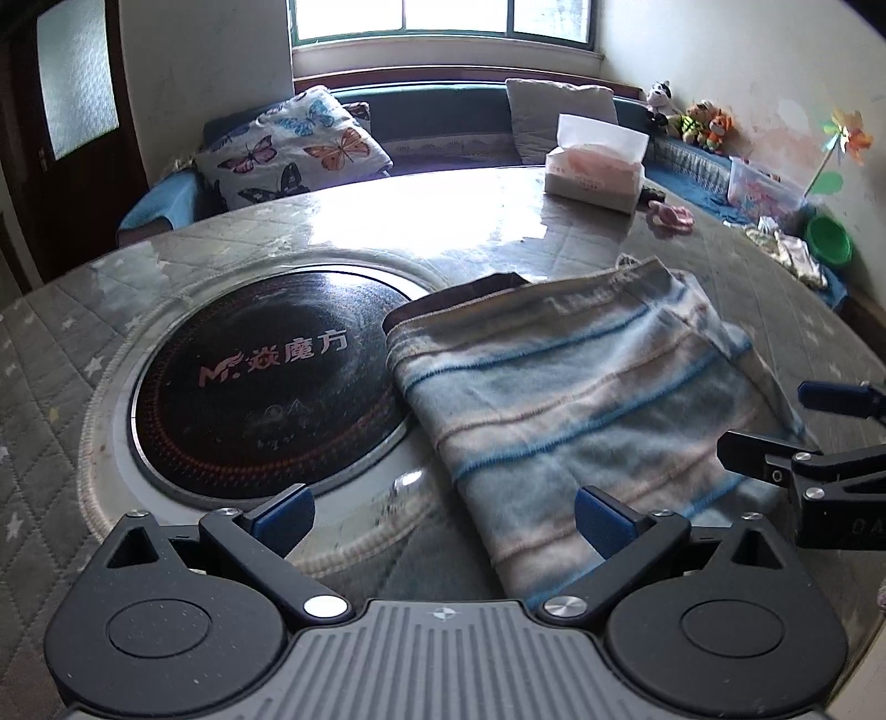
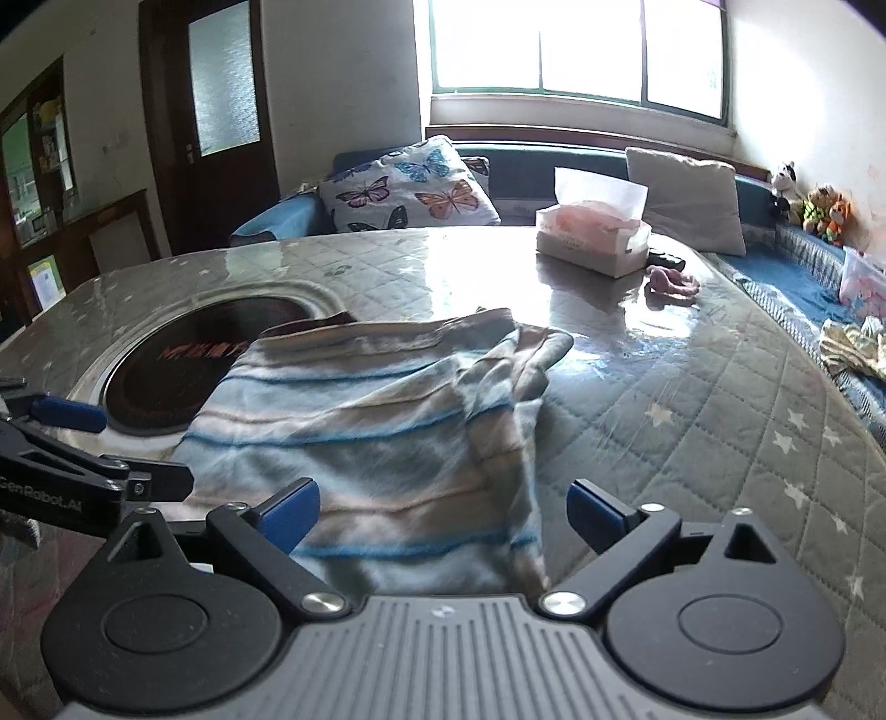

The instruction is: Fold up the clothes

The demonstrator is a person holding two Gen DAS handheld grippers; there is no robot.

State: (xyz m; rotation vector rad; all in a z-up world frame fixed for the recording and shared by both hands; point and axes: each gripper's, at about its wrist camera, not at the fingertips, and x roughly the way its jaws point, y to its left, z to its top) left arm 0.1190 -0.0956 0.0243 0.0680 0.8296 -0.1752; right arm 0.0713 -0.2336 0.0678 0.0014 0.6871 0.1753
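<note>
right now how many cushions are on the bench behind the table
2: a butterfly cushion at the bench's left end, by the door, and a plain grey cushion further right, behind the tissue box. The table edge could hide others.

Each view is taken from a camera mounted just behind its own fingers, angled down across the table toward the window. The left view is set to the left, above the cooktop. The right view is set beside it. The cloth is seen close in both, as are the tissue box and butterfly pillow.
</note>
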